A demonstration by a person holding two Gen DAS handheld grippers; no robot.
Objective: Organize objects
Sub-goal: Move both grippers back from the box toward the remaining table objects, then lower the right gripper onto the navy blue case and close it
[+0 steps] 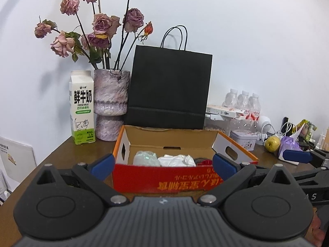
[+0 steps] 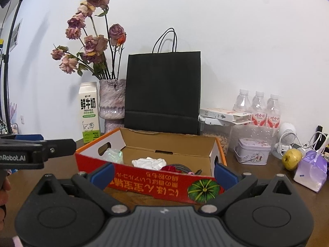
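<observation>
Currently both grippers hover side by side at the near edge of the wooden table (image 2: 267,187), facing the open cardboard box (image 1: 164,177). Left gripper (image 1: 163,165): fingers spread wide, the blue pads about as far apart as the box's near wall is long, nothing held. Right gripper (image 2: 163,174): likewise wide open and empty.

Box sits near centre, in front of the black paper bag (image 2: 162,90). Inside: a clear crumpled plastic wrap (image 2: 113,155) at left, a white wad of cloth or tissue (image 2: 149,162) in the middle, a red item and a braided cable (image 2: 181,167) at right; details of these last two are too small to tell.

Loose candidates right of the box: lilac tin (image 2: 253,152), yellow-green pear (image 2: 291,159), purple tissue pack (image 2: 311,169). Far left: milk carton (image 1: 82,107) just beside the vase of dried roses (image 1: 111,103).

Handling judgement: the pear looks firm, smooth and round, so likely to roll; grip across its widest part. Tissue pack is soft and light, will deform; pinch the body, not the loose film top. The tin is rigid and slippery; take it by opposite side walls. The vase looks fragile and top-heavy; leave it.
</observation>
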